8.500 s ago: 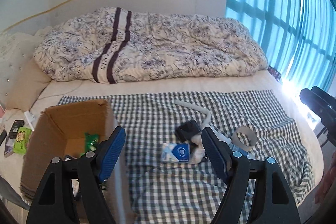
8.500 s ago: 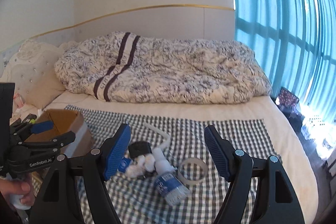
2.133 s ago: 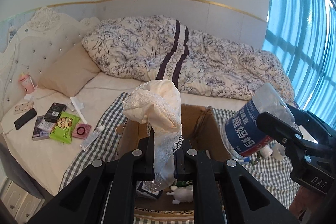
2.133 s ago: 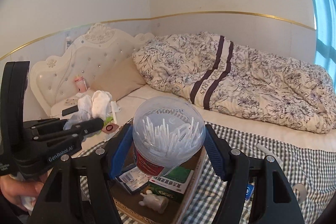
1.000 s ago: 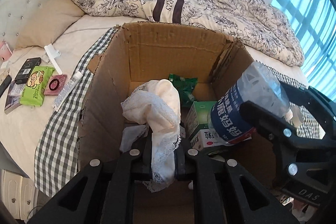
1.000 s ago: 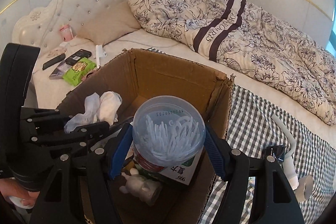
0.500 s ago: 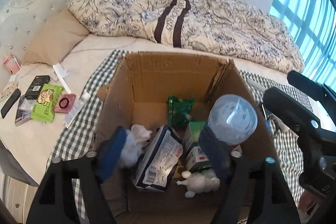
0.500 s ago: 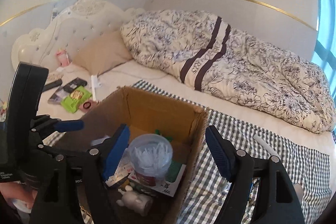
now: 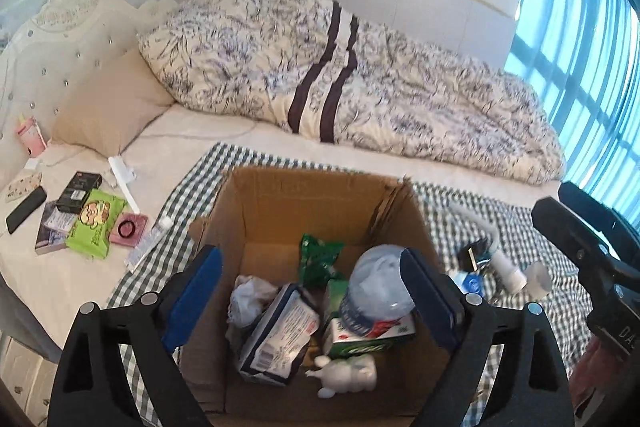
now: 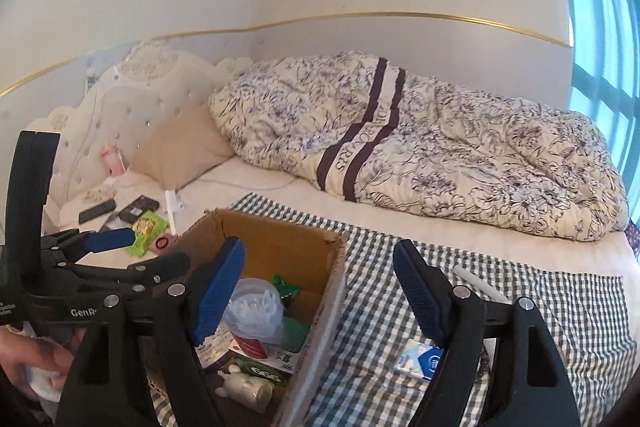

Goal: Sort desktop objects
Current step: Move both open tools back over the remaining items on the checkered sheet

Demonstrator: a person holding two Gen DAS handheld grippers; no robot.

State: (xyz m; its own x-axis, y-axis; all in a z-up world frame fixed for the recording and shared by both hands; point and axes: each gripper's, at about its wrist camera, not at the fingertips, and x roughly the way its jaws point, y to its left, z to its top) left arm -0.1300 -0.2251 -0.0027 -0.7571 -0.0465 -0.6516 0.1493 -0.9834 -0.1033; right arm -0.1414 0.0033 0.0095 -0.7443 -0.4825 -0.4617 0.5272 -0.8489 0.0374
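Note:
An open cardboard box (image 9: 312, 177) stands on the checked cloth. Inside it lie a clear cotton swab jar (image 9: 378, 291), a crumpled white cloth (image 9: 250, 297), a green carton (image 9: 368, 341), a white packet (image 9: 280, 335) and a white rabbit figure (image 9: 348, 379). My left gripper (image 9: 310, 259) hangs open above the box, holding nothing. My right gripper (image 10: 320, 251) is open too, over the box's right wall (image 10: 332, 291), with the jar (image 10: 256, 311) below its left finger. A blue-white packet (image 10: 418, 361), a small bottle (image 9: 506, 269) and a tape roll (image 9: 538, 279) lie on the cloth right of the box.
A flowered duvet (image 9: 360, 79) and a beige pillow (image 9: 108, 107) fill the far side of the bed. A green wipes pack (image 9: 96, 223), a phone (image 9: 26, 209) and a black box (image 9: 78, 187) lie left of the box. A hand (image 10: 28, 359) holds the left gripper. Blue curtains (image 9: 592, 47) hang at right.
Both grippers opened over the box a second ago, dropping the white cloth and the swab jar inside. Since then both have lifted and drawn back, empty.

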